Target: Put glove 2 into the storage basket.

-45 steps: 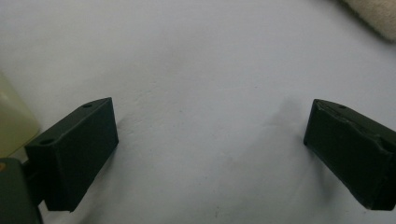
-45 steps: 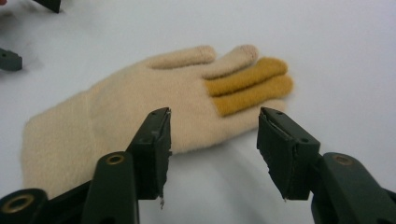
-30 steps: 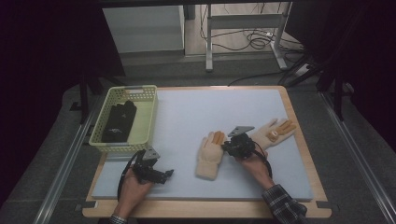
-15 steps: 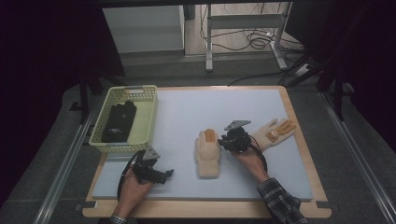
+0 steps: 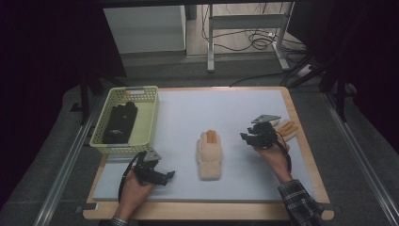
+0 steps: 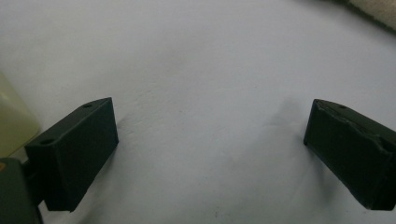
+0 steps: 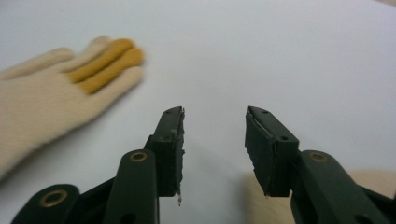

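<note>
Cream glove [image 5: 210,153] now released mid-surface; right gripper [image 5: 256,135] fingers just opened, empty, shifted toward second glove [image 5: 287,128]. Left gripper [image 5: 157,175] fingers spread, idle.

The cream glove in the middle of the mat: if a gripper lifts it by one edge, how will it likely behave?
The cream glove looks knitted and lies flat, so it would probably droop limply. It seems light and unlikely to roll or slip on the mat.

Both grippers are black: the left gripper [image 5: 165,176] trails a looping black cable, and the right gripper [image 5: 245,138] carries a grey three-cornered plate. Brass-coloured rivets dot its arms. The right sleeve [image 5: 301,205] is dark plaid.
</note>
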### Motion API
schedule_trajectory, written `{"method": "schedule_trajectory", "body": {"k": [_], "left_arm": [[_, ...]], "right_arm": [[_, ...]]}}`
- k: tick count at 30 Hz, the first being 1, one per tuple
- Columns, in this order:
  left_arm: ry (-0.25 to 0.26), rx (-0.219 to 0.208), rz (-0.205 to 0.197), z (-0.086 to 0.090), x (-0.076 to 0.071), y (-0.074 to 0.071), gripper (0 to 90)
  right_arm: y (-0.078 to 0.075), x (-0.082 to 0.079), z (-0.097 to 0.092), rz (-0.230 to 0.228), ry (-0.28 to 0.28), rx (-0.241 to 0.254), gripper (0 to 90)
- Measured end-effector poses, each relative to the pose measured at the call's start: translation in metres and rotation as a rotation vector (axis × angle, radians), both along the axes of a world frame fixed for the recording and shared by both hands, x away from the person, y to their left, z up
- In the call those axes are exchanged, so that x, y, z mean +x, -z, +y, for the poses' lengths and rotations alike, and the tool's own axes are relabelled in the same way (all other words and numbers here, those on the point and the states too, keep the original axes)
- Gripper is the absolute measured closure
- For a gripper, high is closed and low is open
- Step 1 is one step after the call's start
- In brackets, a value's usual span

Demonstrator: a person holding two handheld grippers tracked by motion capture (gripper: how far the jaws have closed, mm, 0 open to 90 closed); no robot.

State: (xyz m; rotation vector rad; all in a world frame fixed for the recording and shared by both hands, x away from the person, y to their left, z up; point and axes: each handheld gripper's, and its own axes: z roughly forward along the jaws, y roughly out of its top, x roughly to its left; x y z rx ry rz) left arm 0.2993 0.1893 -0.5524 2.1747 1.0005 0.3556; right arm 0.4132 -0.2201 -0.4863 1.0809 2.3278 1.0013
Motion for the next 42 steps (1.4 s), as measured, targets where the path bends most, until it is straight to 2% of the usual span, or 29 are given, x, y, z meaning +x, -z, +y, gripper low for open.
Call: {"method": "schedule_trajectory", "body": {"k": [5, 9, 15, 23, 26, 31, 32, 35, 42], "left_arm": [[0.001, 0.002, 0.001, 0.0, 0.0, 0.0, 2.9], [-0.001, -0.001, 0.0, 0.0, 0.0, 0.0, 2.9], [0.0, 0.0, 0.0, 0.0, 0.0, 0.0, 2.9], [0.0, 0.0, 0.0, 0.0, 0.0, 0.0, 2.9], [0.0, 0.0, 0.0, 0.0, 0.0, 0.0, 2.9], [0.0, 0.0, 0.0, 0.0, 0.0, 0.0, 2.9], [0.001, 0.0, 0.0, 0.0, 0.0, 0.0, 2.9], [0.0, 0.001, 0.0, 0.0, 0.0, 0.0, 2.9], [0.0, 0.001, 0.0, 0.0, 0.0, 0.0, 2.9]], "right_arm": [[-0.009, 0.002, -0.027, -0.022, 0.072, -0.013, 51.5], [-0.01, 0.004, -0.048, -0.018, 0.141, -0.008, 47.5], [-0.003, 0.009, -0.072, 0.005, 0.233, -0.02, 39.2], [0.016, 0.016, -0.084, 0.033, 0.299, -0.057, 33.0], [0.024, 0.016, -0.084, 0.027, 0.302, -0.066, 34.3], [0.025, 0.012, -0.076, -0.002, 0.303, -0.105, 57.1], [0.024, 0.011, -0.073, -0.009, 0.301, -0.12, 59.1], [0.021, 0.009, -0.07, -0.022, 0.288, -0.145, 62.4], [0.005, -0.001, -0.069, -0.05, 0.236, -0.096, 62.6]]}}
